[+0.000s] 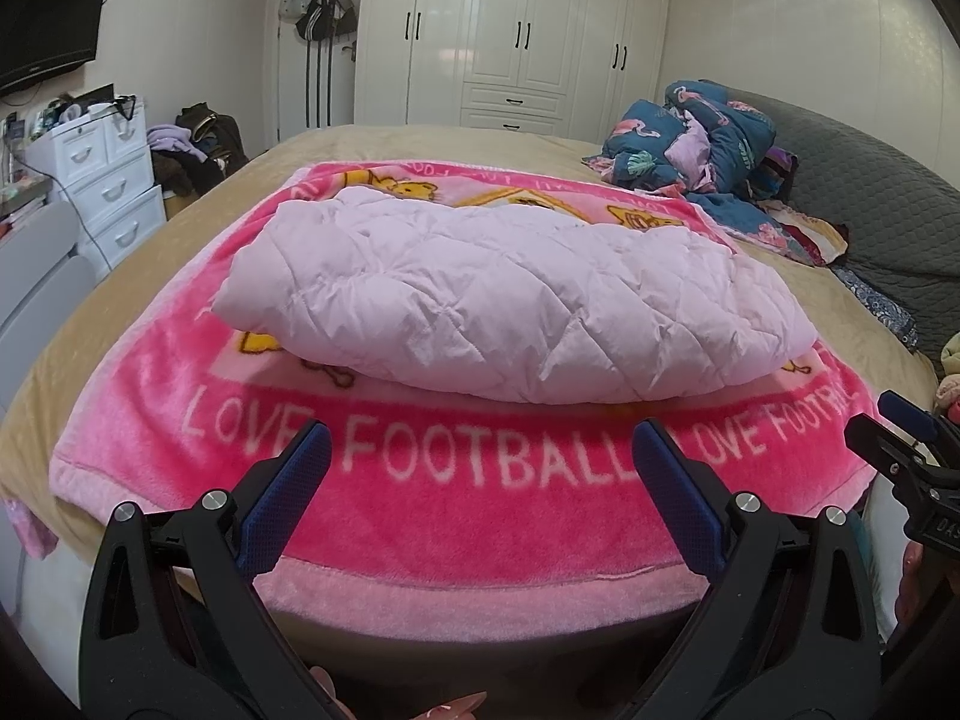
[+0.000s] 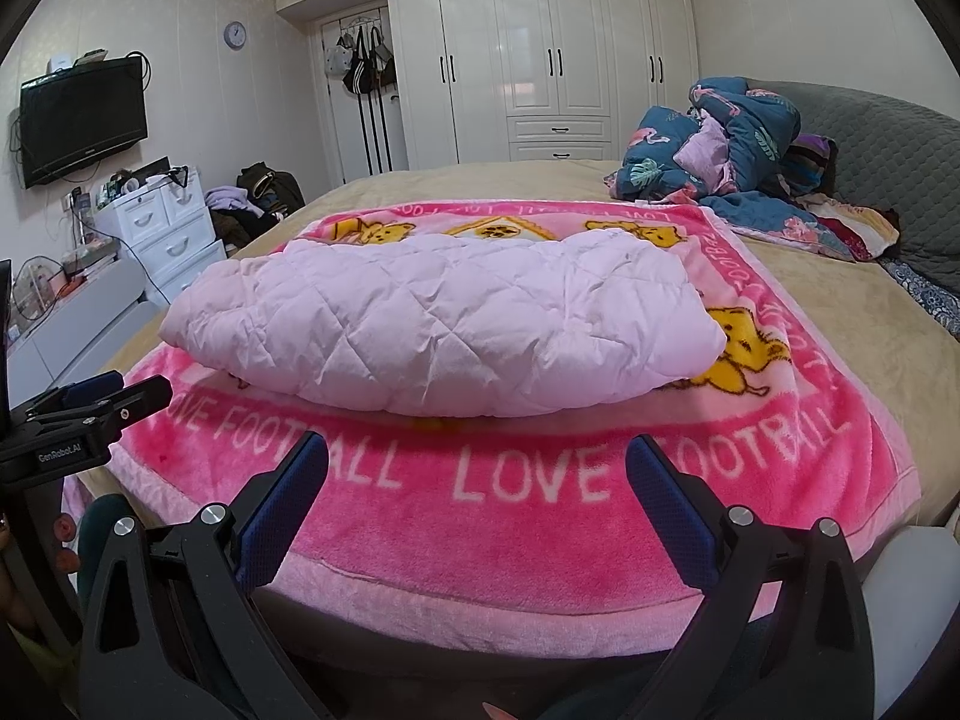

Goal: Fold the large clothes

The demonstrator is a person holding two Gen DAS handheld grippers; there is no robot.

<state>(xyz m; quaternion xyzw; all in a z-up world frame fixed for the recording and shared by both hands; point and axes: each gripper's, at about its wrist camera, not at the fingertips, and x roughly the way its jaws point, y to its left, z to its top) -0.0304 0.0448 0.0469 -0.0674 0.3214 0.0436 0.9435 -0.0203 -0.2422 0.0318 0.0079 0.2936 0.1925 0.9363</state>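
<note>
The jacket (image 1: 510,294) is seen folded into a bundle on the blanket (image 1: 480,516). Left gripper (image 1: 480,468) and right gripper (image 2: 477,480) are held released, empty, short of it. Any further fold is best begun by pinching both near corners evenly.

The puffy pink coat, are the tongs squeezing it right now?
No, the puffy pink coat lies folded on the pink blanket, while the left tongs and right tongs hang open in front of it.
</note>
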